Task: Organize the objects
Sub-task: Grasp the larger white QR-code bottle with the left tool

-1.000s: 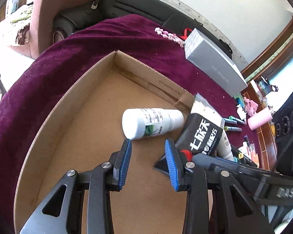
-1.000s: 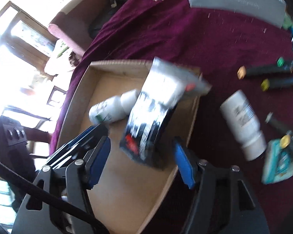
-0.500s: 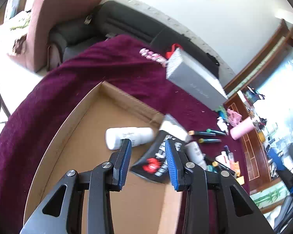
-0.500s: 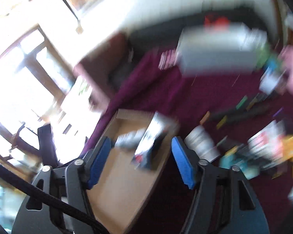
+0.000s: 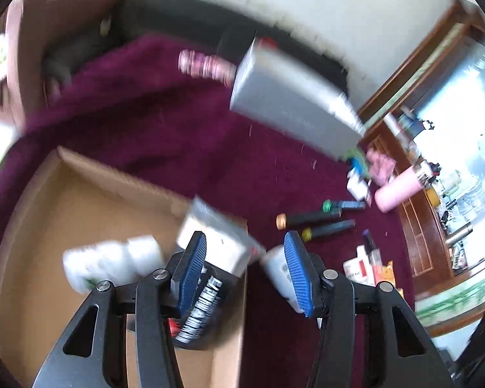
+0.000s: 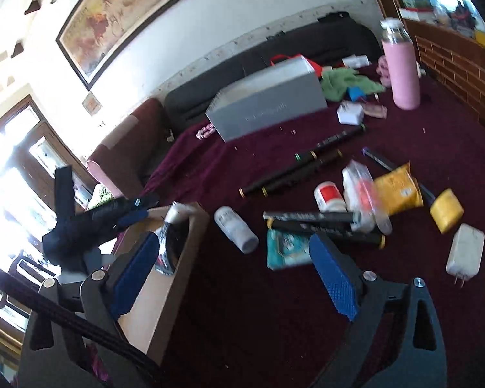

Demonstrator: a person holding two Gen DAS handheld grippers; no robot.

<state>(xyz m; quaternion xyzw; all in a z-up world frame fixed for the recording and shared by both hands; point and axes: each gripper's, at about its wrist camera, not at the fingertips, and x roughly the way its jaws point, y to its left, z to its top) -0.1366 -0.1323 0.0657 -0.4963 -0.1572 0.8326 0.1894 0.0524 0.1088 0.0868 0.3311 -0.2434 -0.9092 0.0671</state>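
Observation:
A shallow cardboard box (image 5: 64, 213) lies on the maroon cloth. In it are a white bottle (image 5: 110, 265) and a black-and-white tube (image 5: 216, 252) leaning on the box's right wall. My left gripper (image 5: 245, 271) is open and empty above that wall. Another white bottle (image 6: 236, 229) lies on the cloth just right of the box (image 6: 165, 278). My right gripper (image 6: 239, 274) is open and empty, raised above the cloth between the box and several loose items: black markers (image 6: 310, 216), a teal packet (image 6: 284, 249), a red-labelled jar (image 6: 329, 195).
A long grey carton (image 6: 268, 103) lies at the back. A pink flask (image 6: 401, 71) stands at the far right by a brick wall. A yellow pouch (image 6: 397, 190), a yellow block (image 6: 446, 210) and a white charger (image 6: 465, 249) lie right. A dark sofa runs behind.
Both grippers have pulled up and back from the box and swung right. The right gripper has let go of the black-and-white tube, which now rests in the box.

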